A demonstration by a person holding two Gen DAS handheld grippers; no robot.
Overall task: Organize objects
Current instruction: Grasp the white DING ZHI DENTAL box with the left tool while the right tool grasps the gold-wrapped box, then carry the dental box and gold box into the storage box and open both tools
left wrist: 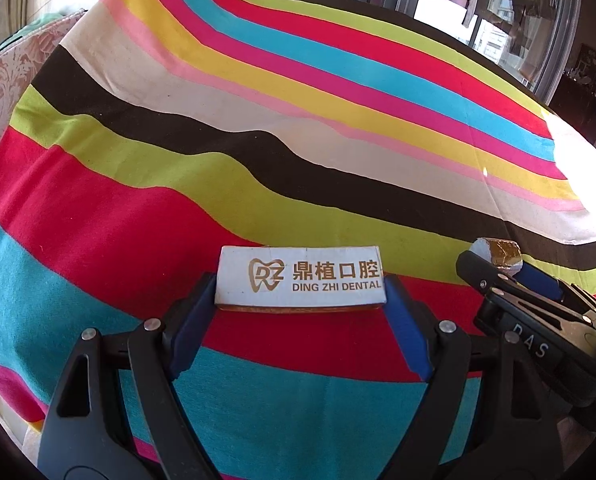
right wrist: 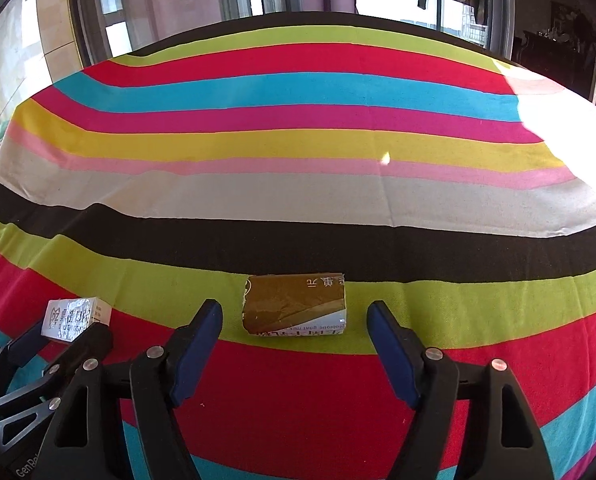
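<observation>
Here the brown packet (right wrist: 294, 305) lies on the striped cloth (right wrist: 298, 144) straight ahead of the right gripper (right wrist: 294, 316), in the gap between its two blue pads but touching neither, so those jaws stand released around it. Its long axis runs across the gap, from pad to pad, so closing would squeeze its short ends. The left gripper (left wrist: 300, 292) is clenched on the white dental box (left wrist: 300, 280), also gripped end to end, and sits just beside the right one, to its left. The right hand is plainly the nearer to the packet. Whether the packet is flat or bulky is hard to judge, its printing is upside down and partly creased, and strong sun washes out the cloth's far right corner
</observation>
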